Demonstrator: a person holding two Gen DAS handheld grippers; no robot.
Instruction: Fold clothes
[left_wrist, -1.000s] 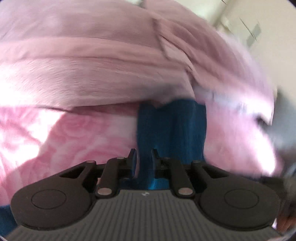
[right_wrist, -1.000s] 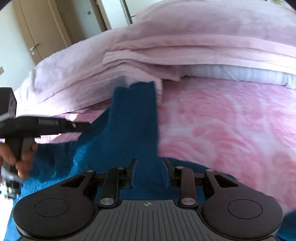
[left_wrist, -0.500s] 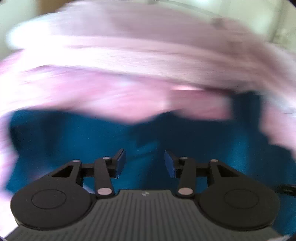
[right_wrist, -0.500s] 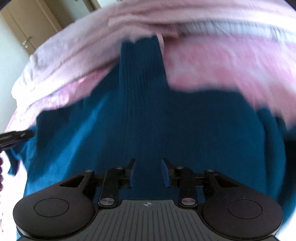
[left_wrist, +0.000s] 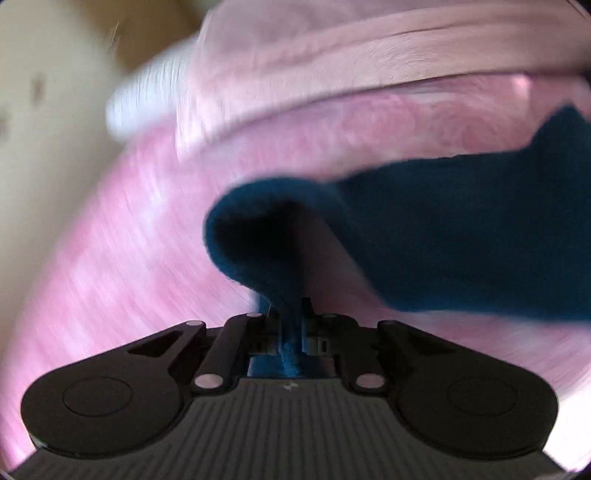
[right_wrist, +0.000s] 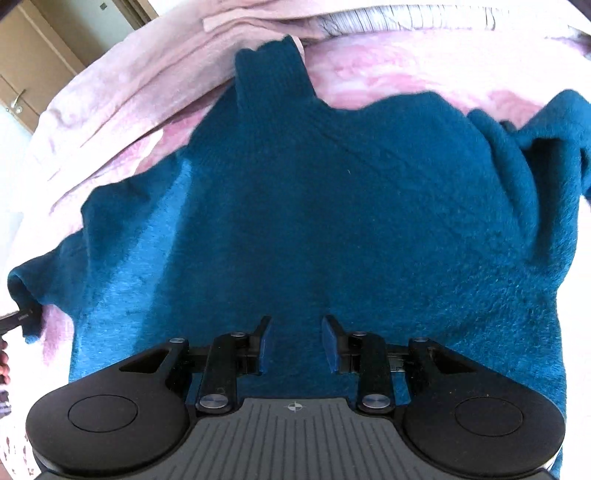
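While the teal sweater (right_wrist: 332, 206) lies spread flat on the pink bed cover (left_wrist: 122, 258), its neck toward the far pillows (right_wrist: 122, 74), my left tool (left_wrist: 291, 314) is clamped together on the end of the left sleeve (left_wrist: 266, 236), the knit bunched between its pads. My right tool (right_wrist: 295, 341) hovers over the near, lower part of the sweater's body with its jaws apart and nothing between them. The right sleeve (right_wrist: 554, 147) lies crumpled at the far right.
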